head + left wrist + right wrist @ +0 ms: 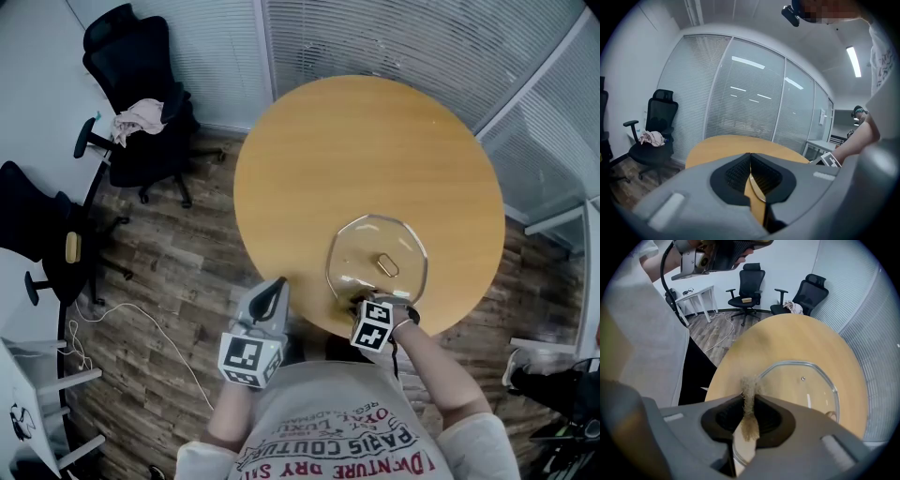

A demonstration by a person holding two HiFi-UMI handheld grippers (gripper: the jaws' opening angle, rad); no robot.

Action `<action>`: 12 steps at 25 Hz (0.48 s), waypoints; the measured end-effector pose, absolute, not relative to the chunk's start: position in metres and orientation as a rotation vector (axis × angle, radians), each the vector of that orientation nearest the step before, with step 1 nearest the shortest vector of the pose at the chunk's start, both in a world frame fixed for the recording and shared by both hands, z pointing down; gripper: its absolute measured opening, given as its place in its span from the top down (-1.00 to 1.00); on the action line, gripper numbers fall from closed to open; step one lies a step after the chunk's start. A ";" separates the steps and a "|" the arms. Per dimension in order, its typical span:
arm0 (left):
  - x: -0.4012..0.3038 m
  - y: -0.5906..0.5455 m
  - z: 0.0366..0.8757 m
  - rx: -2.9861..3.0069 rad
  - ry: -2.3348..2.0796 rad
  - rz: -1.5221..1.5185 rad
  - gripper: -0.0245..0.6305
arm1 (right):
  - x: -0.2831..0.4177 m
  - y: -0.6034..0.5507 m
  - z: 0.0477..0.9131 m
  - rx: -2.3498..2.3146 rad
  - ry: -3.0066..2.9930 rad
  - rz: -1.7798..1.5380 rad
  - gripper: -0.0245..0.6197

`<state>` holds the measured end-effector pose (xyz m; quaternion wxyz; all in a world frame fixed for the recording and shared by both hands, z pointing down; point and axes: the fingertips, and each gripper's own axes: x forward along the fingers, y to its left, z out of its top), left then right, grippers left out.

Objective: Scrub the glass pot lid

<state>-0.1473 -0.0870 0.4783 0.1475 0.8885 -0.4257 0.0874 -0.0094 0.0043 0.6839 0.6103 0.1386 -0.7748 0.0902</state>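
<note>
Scrubber (750,420) clamped in right hand-held gripper (750,393), hidden overhead; left hand-held gripper (751,159) closed.

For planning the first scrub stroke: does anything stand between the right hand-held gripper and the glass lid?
Nothing visible does. The right hand-held gripper, shut on a tan pad, is right at the near rim of the lid, and no object lies between them.

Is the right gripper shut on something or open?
Shut on a scrub pad: the right gripper view shows the right gripper pinching tan fibres between its jaws, beside the glass pot lid.
</note>
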 end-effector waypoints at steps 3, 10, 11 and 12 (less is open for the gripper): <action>-0.141 -0.085 0.480 2.562 -1.206 0.246 0.90 | -0.003 0.018 0.685 0.317 -1.790 0.243 0.72; -0.117 -0.081 0.480 2.584 -1.154 0.255 0.90 | 0.011 0.038 0.686 0.338 -1.812 0.343 0.72; -0.114 -0.080 0.481 2.589 -1.145 0.260 0.90 | 0.012 0.040 0.686 0.345 -1.817 0.362 0.72; -0.110 -0.079 0.481 2.593 -1.136 0.266 0.90 | 0.013 0.041 0.685 0.355 -1.824 0.392 0.72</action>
